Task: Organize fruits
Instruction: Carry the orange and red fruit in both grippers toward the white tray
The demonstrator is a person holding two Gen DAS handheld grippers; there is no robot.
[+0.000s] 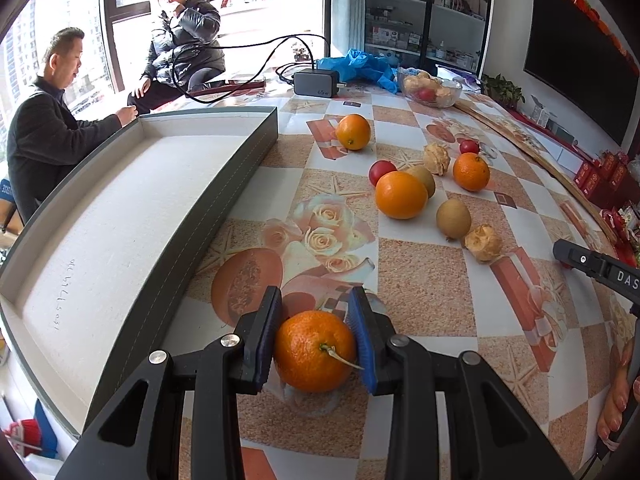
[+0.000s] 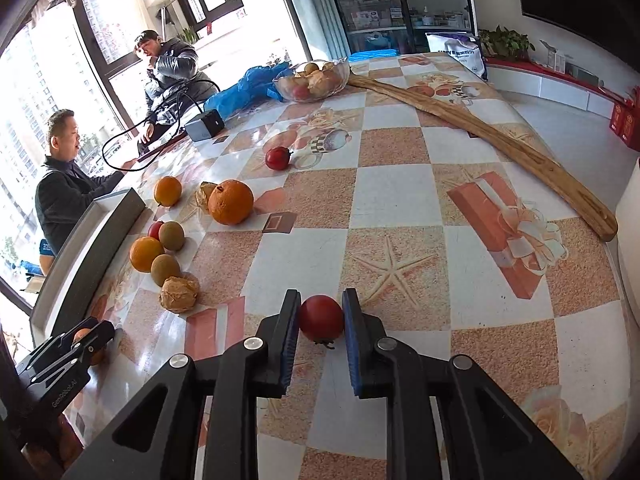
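- Two grips on: my left gripper clamps an orange, near, right of grey tray.
- My right gripper pinches a red tomato on the table, near edge.

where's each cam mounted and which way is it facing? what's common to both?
Left wrist: sits on the left tongs, angled down along them over the table; they clamp an orange; grey tray alongside, a hand at the edge.
Right wrist: sits on the right tongs, angled down the same way; they clamp a red fruit; the left tongs show at its lower left.
Shared: loose fruit, tray, glass bowl, charger, two seated people.
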